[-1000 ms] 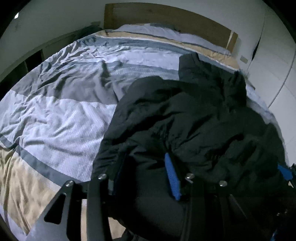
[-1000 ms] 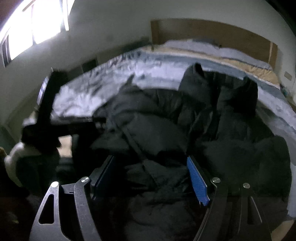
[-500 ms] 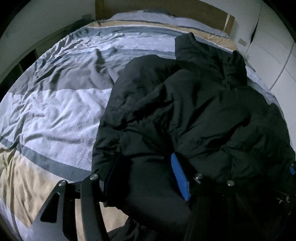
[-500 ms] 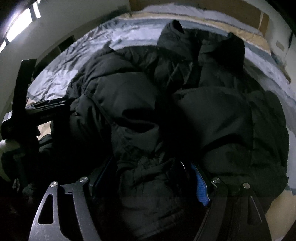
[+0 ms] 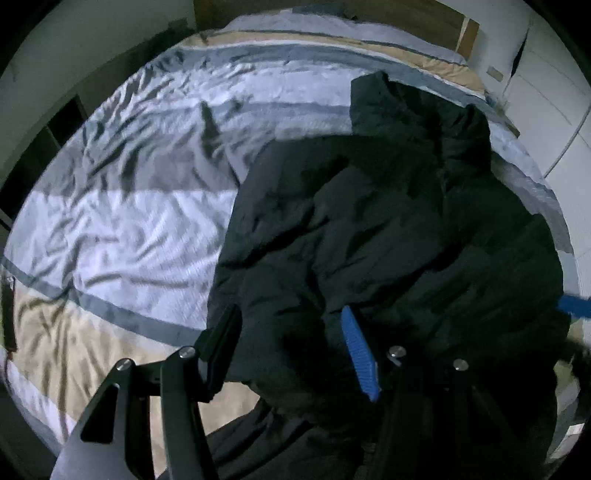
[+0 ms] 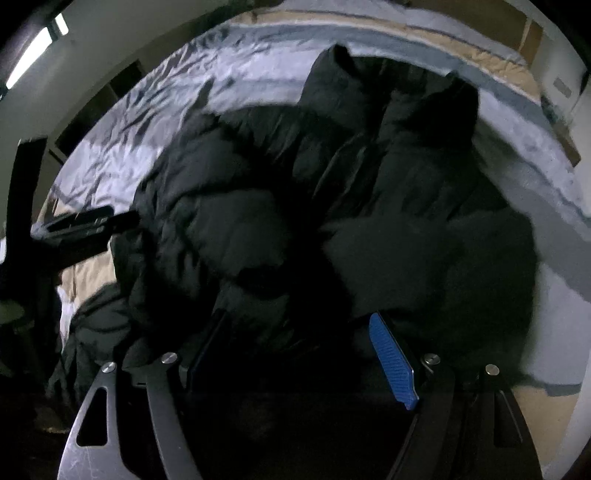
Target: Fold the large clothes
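A large black puffer jacket (image 5: 388,229) lies bunched on the striped bed, hood toward the headboard; it also fills the right wrist view (image 6: 332,221). My left gripper (image 5: 291,332) has its jaws apart with the jacket's lower hem bulging between them. My right gripper (image 6: 299,339) also has its jaws apart with dark jacket fabric between them. In both views the fabric is too dark to tell whether it is gripped. The left gripper's body (image 6: 85,225) shows at the left in the right wrist view.
The bed's quilt (image 5: 122,221) has white, grey and tan stripes and spreads out left of the jacket. A wooden headboard (image 5: 406,14) stands at the far end. White wardrobe doors (image 5: 546,96) are on the right. The bed's near edge is just below the grippers.
Both grippers moved forward and down over the bed, carrying the jacket's lower part up over its body. The jacket now lies more bunched and covers more of each view.
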`<action>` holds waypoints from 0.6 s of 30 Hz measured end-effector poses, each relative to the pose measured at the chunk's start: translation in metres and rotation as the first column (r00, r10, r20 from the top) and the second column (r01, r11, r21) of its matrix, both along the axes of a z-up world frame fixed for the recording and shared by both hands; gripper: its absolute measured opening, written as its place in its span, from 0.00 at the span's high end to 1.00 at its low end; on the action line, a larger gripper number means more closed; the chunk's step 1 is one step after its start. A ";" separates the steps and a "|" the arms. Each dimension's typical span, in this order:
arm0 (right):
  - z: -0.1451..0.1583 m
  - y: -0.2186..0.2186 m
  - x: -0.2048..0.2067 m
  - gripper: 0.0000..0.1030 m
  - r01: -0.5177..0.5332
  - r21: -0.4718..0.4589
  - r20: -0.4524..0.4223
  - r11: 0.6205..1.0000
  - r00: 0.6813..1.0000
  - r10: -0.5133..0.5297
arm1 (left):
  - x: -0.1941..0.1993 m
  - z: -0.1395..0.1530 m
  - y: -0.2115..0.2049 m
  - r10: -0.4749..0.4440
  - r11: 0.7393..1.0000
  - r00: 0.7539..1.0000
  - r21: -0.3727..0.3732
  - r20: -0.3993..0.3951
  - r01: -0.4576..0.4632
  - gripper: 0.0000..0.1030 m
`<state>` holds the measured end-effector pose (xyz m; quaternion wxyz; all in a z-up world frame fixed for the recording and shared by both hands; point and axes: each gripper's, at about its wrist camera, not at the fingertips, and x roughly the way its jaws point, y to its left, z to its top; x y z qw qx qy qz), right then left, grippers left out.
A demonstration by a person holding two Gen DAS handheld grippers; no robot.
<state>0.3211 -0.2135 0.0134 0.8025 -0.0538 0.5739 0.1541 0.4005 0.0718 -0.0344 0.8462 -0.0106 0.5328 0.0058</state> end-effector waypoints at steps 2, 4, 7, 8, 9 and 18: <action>0.013 -0.012 0.009 0.26 0.019 0.007 0.022 1.000 1.000 -0.019 | 0.004 0.012 -0.006 -0.010 1.000 1.000 0.021 0.003 0.010 0.47; 0.025 -0.027 0.018 0.26 0.040 0.014 0.043 0.999 0.998 -0.041 | 0.010 0.026 -0.013 -0.023 0.999 1.000 0.042 0.013 0.023 0.47; 0.036 -0.048 0.029 0.26 0.069 0.014 0.069 0.998 0.995 -0.070 | 0.021 0.040 -0.022 -0.036 0.997 0.999 0.067 0.029 0.034 0.47; 0.038 -0.055 0.032 0.26 0.079 0.014 0.074 0.997 0.994 -0.080 | 0.024 0.043 -0.025 -0.039 0.997 0.999 0.069 0.031 0.037 0.47; 0.040 -0.062 0.034 0.26 0.091 0.015 0.078 0.996 0.993 -0.092 | 0.027 0.045 -0.028 -0.041 0.996 0.999 0.075 0.032 0.039 0.47; 0.043 -0.125 0.035 0.26 0.213 0.020 0.097 0.977 0.972 -0.214 | 0.050 0.040 -0.050 -0.081 0.990 0.997 0.115 0.004 0.080 0.47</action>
